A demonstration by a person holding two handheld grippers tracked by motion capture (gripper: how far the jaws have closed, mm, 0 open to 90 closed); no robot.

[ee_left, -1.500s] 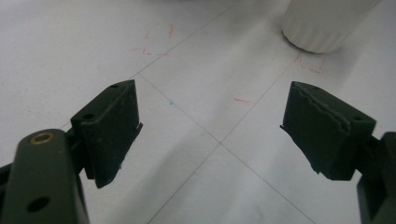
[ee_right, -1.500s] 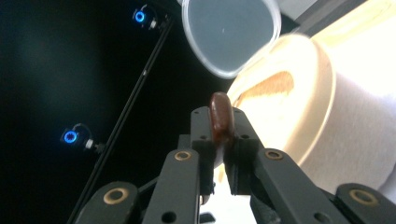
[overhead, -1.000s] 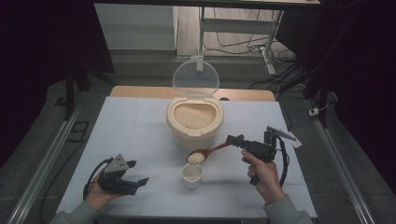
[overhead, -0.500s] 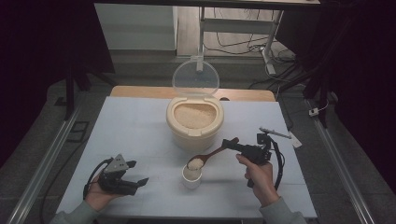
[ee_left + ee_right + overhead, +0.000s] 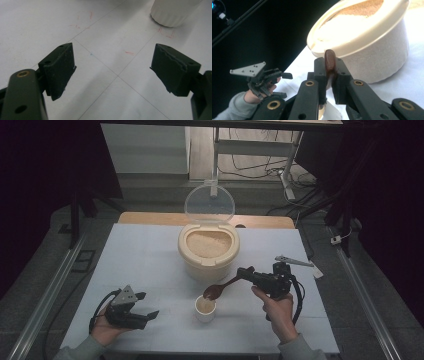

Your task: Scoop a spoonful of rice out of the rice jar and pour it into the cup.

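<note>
A cream rice bin (image 5: 207,251) full of grain stands mid-table, its clear lid (image 5: 210,203) up. In front of it sits a small white cup (image 5: 205,309) holding rice. My right gripper (image 5: 246,272) is shut on the handle of a brown wooden spoon (image 5: 219,290), whose bowl is tipped just over the cup's rim. The right gripper view shows the spoon handle (image 5: 329,62) pinched between the jaws of my right gripper (image 5: 329,65), with the bin (image 5: 372,42) behind. My left gripper (image 5: 146,306) rests open on the table at lower left. Its own view shows my left gripper (image 5: 112,70) spread wide, the cup base (image 5: 172,12) beyond.
The white table (image 5: 140,255) has faint red marks and pencil lines (image 5: 130,52) on it. A wooden strip (image 5: 150,218) runs along its far edge. Metal rails (image 5: 55,285) flank both sides, and cables (image 5: 260,167) lie on the floor behind.
The right gripper carried the rice-laden spoon down and left to the cup and tipped it; the spoon bowl now looks dark and the cup holds rice. The left gripper stayed put.
</note>
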